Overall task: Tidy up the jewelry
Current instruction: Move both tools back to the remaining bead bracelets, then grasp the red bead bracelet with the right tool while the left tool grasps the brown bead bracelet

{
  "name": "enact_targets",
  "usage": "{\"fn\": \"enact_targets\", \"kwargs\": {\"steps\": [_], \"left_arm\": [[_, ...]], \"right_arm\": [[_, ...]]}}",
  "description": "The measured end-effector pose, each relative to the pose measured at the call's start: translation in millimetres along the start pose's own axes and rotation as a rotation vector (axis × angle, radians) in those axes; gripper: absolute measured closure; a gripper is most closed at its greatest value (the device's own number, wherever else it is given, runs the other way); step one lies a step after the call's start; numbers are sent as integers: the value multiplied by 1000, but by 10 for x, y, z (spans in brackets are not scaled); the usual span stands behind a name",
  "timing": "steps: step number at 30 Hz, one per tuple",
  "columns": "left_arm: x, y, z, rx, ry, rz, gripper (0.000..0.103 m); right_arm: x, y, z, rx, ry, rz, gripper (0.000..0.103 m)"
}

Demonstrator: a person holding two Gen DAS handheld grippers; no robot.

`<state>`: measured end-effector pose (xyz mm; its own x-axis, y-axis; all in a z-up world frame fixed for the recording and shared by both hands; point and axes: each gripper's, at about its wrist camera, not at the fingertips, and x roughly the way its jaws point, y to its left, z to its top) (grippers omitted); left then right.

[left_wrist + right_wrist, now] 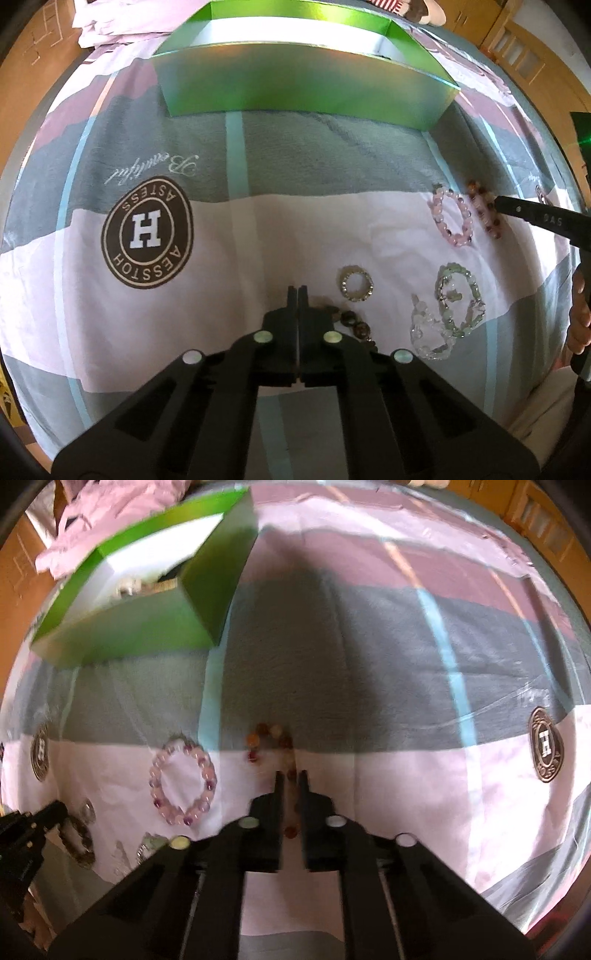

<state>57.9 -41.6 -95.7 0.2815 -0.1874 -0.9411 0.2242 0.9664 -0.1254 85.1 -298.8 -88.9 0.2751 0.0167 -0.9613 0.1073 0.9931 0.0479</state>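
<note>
We see six bead bracelets lying flat on the bedspread (258, 236), all loops of round beads. In the left wrist view, a pink bracelet (451, 217) sits at the right of the frame, with a reddish-brown bracelet (484, 208) just beside it, stretched into an oval whose long axis runs from upper left to lower right. Below them lie a pale green bracelet (460, 301) and a clear bracelet (430, 334), overlapping each other. A small silver-grey bracelet (356, 284) rests near the centre, and a dark brown bracelet (351, 321) trails partly under our left gripper (297, 288), whose fingers are pressed together with nothing between them.

One green box (295, 88) stands open at the top of the frame; in the right wrist view it sits at the upper left, with some small pale items inside, too blurred to name.

Our right gripper (291, 775) straddles the reddish-brown bracelet, fingers a little apart with beads between them; we cannot tell whether they grip it.
</note>
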Motion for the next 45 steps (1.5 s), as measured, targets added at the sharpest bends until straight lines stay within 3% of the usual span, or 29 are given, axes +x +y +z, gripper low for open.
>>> {"fn": "enact_targets", "kwargs": {"steps": [4,5,6,7,8,12,15,18,20,22,23,24,29,31,40,43,45], "left_arm": [[-100,54,1,14,-9,-1,100],[-142,59,0,17,-22,0,86],[-194,66,0,24,-28,-16,58],[-233,60,-3,30,-37,-26,45],[-274,45,-9,37,-52,-21,39],[-224,3,-21,74,-22,13,41],[-69,33,-44,65,50,26,53],[88,136,-80,47,121,50,58],[78,152,-65,38,113,42,58],[60,125,-53,51,103,51,73],[66,113,-51,60,103,57,87],[87,67,-68,79,108,67,91],[91,-57,-102,135,92,118,92],[95,-53,-100,131,94,113,93],[95,-99,-109,146,83,132,96],[55,-98,-112,141,72,110,96],[50,-111,-115,148,74,108,96]], "right_arm": [[-84,46,21,-23,-26,12,98],[-73,55,21,-30,-18,15,98],[-42,77,16,-38,-4,14,98],[-54,71,39,-43,4,11,97],[-28,84,30,-48,15,8,97],[53,125,2,-59,51,12,96],[100,142,11,-49,77,30,86],[170,123,37,-29,109,40,75],[198,102,59,-15,117,49,74],[245,147,97,-2,123,67,65],[253,134,106,6,127,79,64],[271,144,119,12,128,77,64],[276,222,159,-15,122,50,64],[225,257,170,-33,120,37,59],[11,237,193,-27,76,-33,54],[67,263,175,-49,90,-91,54],[163,298,163,-60,116,-84,54]]}}
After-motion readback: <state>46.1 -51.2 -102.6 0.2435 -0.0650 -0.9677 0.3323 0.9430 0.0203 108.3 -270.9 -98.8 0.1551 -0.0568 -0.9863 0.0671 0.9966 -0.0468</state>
